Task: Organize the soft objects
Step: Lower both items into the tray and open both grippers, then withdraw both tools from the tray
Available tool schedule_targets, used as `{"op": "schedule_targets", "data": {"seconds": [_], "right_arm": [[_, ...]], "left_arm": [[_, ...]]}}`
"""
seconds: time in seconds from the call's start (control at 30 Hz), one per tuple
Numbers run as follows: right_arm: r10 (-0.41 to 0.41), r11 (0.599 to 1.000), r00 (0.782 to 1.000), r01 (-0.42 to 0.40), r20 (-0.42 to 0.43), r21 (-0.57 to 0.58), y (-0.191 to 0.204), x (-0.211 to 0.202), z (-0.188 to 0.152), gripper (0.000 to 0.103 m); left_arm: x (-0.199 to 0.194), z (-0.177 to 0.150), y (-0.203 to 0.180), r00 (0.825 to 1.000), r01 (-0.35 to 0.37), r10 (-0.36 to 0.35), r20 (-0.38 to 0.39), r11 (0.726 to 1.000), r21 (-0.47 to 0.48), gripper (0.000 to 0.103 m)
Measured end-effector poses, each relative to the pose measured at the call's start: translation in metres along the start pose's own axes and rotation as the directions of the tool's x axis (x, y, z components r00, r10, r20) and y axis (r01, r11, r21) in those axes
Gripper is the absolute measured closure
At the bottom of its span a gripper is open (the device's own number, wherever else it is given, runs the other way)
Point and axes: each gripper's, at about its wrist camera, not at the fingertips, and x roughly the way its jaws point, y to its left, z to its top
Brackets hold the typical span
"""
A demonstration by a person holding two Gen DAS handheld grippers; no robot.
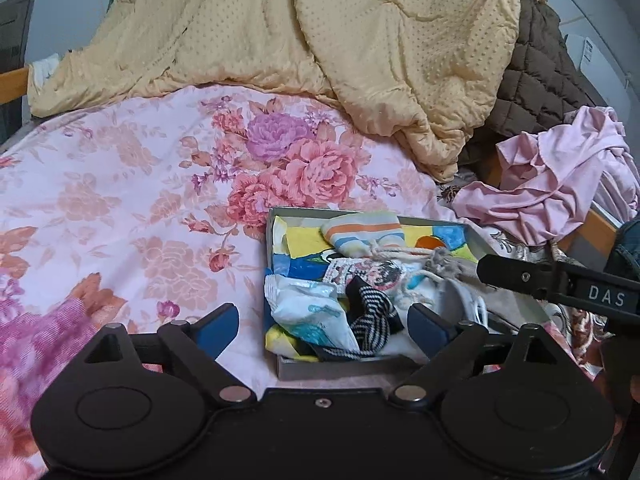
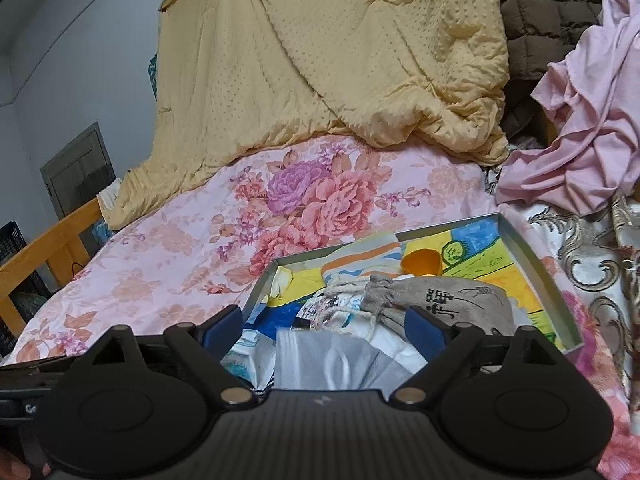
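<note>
A shallow grey box (image 1: 340, 366) (image 2: 532, 264) lined with a bright drawing lies on the bed. It holds a striped pouch (image 1: 360, 232) (image 2: 360, 258), a black-and-white striped sock (image 1: 372, 316), a white plastic packet (image 1: 308, 312), a grey drawstring bag (image 2: 452, 300), a grey-white cloth (image 2: 320, 360) and an orange cup (image 2: 422, 264). My left gripper (image 1: 324, 326) hovers over the box's near left part, open, gripping nothing. Over the near end of the box, my right gripper (image 2: 324, 330) is open too, with the cloth lying loose below it.
A yellow dotted quilt (image 1: 320, 40) is heaped at the back of the floral sheet (image 1: 120, 200). A brown quilted coat (image 1: 540, 80) and a crumpled pink garment (image 1: 560, 184) lie to the right. A wooden bed rail (image 2: 48, 240) and a black crate (image 2: 16, 248) stand at the left.
</note>
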Motion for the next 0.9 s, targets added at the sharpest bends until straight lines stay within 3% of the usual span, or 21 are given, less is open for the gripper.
{"op": "schedule_targets", "data": {"seconds": [0.47,0.7,0.9], "right_arm": [[-0.090,0.994,0.991,0.096,0.094,-0.052,0.015,-0.082,-0.032,0.001],[-0.103,0.990,0.985,0.115,0.140,-0.086,0.035,-0.120,-0.048,0.000],[-0.109,0.983,0.985,0.126,0.132,-0.132,0.055,-0.144,-0.068,0.000]], "left_arm": [[-0.074,-0.033,-0.037,0.995,-0.026,0.016,0.095,0.994,0.105,0.001],[-0.118,-0.057,-0.037,0.991,-0.066,0.054,0.123,0.993,0.100,0.001],[-0.155,-0.076,-0.028,0.986,-0.118,0.111,0.127,0.992,0.048,0.001]]}}
